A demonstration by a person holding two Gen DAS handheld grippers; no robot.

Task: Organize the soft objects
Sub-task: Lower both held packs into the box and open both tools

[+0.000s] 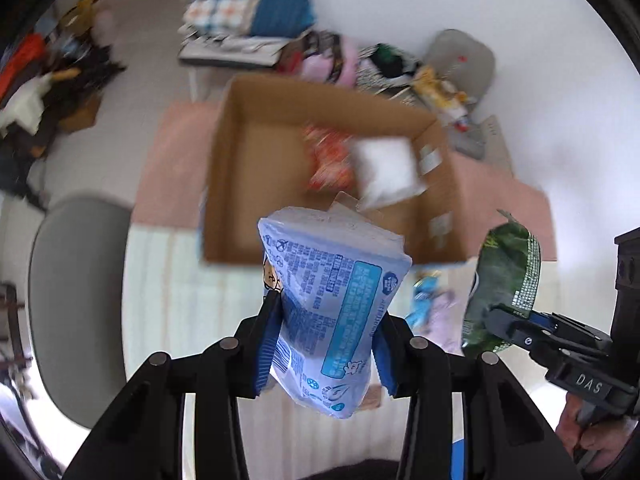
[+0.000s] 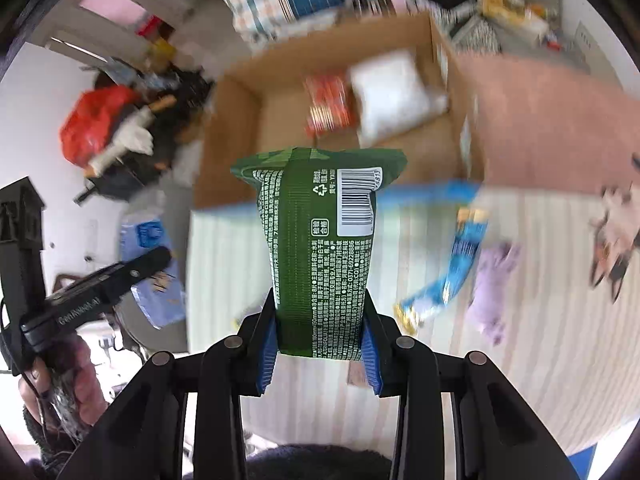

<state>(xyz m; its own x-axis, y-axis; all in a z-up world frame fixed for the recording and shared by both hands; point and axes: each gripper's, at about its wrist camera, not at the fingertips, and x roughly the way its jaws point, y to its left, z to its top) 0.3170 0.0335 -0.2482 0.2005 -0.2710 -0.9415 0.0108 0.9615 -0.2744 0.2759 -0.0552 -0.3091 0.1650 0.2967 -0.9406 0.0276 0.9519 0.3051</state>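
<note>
Left gripper: lower centre of the left wrist view; blue pads pinch the lower half of a pale blue pack from both sides, so the jaws are clamped on it.
Pale blue pack: stands upright between the fingers, printed side to the camera, top reaching the near wall of the cardboard box.
Right gripper: lower centre of the right wrist view; blue pads press the bottom of a green pack, pinched on both sides.
Green pack: upright, barcode at its upper right, top edge overlapping the box's near rim in the frame. In the left wrist view it shows at right, held by the other tool.
Hand: lower right of the left wrist view, around the right tool's handle.
Cardboard box: open, centre of both views, on a pink mat; holds a white pillow-like pack and a red-orange packet, side by side, touching.
Striped surface: below the box; a blue wrapper and a lilac soft item lie on it, just beside each other.
Image quality: background blurred.
</note>
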